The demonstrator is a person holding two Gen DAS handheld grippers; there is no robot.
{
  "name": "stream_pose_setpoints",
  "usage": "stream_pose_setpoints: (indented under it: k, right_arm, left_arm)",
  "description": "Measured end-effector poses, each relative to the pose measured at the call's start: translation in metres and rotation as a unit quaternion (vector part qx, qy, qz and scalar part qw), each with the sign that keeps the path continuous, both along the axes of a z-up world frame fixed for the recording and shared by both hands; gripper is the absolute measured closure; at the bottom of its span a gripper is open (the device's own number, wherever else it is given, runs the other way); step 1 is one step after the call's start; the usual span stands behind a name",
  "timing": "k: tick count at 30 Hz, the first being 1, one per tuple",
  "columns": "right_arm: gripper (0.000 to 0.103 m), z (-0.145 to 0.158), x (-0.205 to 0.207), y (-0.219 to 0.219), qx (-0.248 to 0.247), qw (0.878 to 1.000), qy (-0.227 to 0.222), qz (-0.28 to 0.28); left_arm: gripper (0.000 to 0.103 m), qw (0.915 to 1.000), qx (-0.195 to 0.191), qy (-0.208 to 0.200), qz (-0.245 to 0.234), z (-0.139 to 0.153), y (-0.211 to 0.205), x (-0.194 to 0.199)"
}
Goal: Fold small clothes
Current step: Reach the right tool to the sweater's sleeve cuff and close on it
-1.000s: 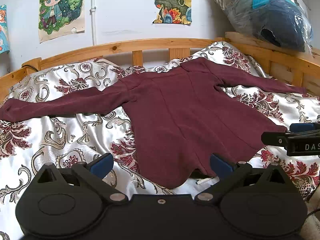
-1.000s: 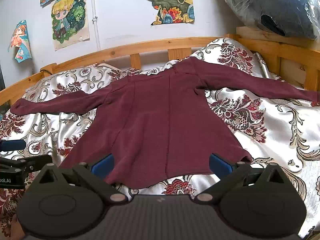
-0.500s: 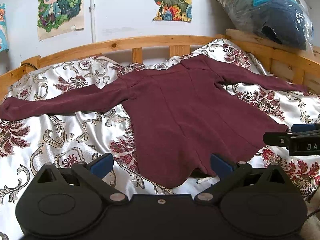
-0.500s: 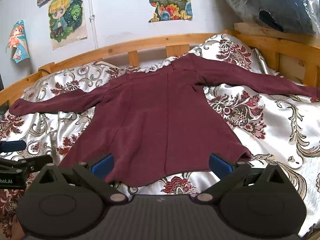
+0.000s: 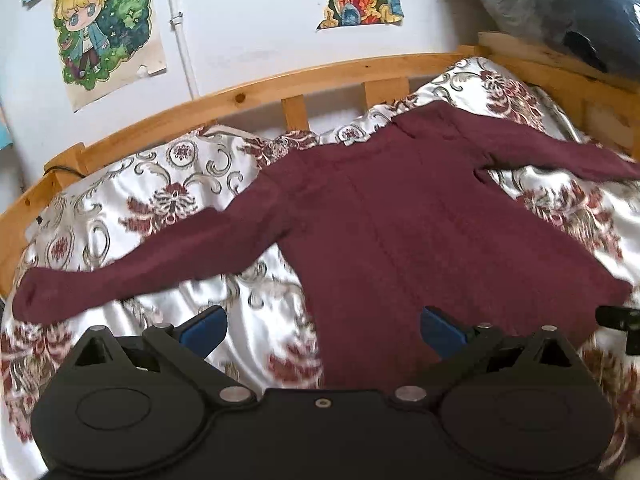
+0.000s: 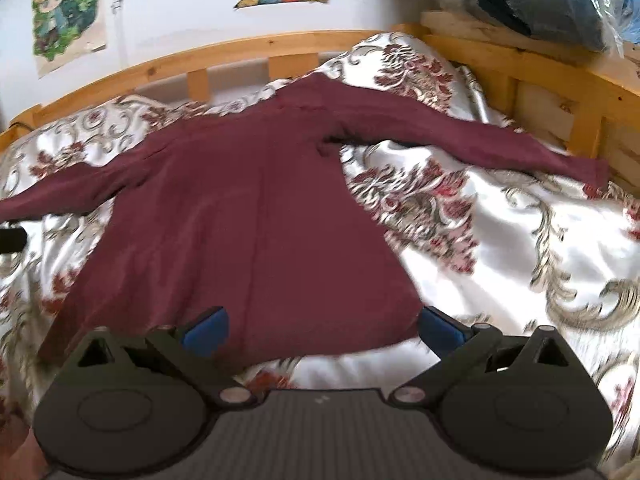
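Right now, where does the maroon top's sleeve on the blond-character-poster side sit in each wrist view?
Left wrist: the sleeve runs across the left half, cuff near the left edge, above the left hand-held gripper.
Right wrist: only part of it shows, cut off by the left edge.
Shared landmark: the blond character poster, on the wall at upper left in both.

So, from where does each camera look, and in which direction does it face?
Left wrist: sits on the left gripper, faces the headboard over the maroon top's hem and left sleeve; its open blue fingers show.
Right wrist: sits on the right gripper, faces the same way over the hem's right part; open fingers show.
Shared: the top, floral bedspread, wooden bed frame.
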State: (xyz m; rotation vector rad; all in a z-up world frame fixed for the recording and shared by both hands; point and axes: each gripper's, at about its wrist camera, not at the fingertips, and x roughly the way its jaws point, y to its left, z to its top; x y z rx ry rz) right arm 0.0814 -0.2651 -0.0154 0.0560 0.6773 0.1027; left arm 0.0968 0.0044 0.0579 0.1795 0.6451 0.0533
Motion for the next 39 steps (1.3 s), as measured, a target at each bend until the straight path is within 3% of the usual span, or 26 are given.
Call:
stream_pose_setpoints:
  k: [4, 9, 17, 20, 25, 28, 39]
  right_arm:
    - [0.000, 0.010, 0.026, -0.018, -0.007, 1.000, -0.015, -0.017]
    - [0.000, 0.023, 0.064, -0.047, -0.034, 0.996, -0.059, -0.056]
    - [0.000, 0.022, 0.109, -0.116, -0.014, 0.973, -0.137, -0.183]
    - [0.000, 0.014, 0.109, -0.139, -0.001, 0.964, -0.137, -0.228]
    - [0.000, 0.007, 0.110, -0.161, -0.017, 0.949, -0.138, -0.283]
    - [0.000, 0.004, 0.111, -0.175, 0.002, 0.941, -0.136, -0.309]
    - [0.000, -0.009, 0.131, -0.208, 0.017, 0.929, -0.110, -0.352]
  left_arm:
    - [0.001, 0.9996, -0.020, 0.016, 0.008, 0.009, -0.009, 0.028]
    - [0.001, 0.9978, -0.060, 0.022, 0.014, -0.003, -0.025, 0.045]
    - [0.001, 0.9949, -0.090, 0.041, 0.021, -0.038, -0.046, 0.058]
    - [0.001, 0.9942, -0.099, 0.040, 0.016, -0.042, -0.054, 0.056]
    - [0.001, 0.9977, -0.056, 0.036, 0.005, -0.043, -0.074, 0.059]
    - [0.001, 0.9973, -0.065, 0.030, 0.015, -0.039, -0.081, 0.058]
    - [0.001, 0.9969, -0.067, 0.038, 0.014, -0.040, -0.084, 0.056]
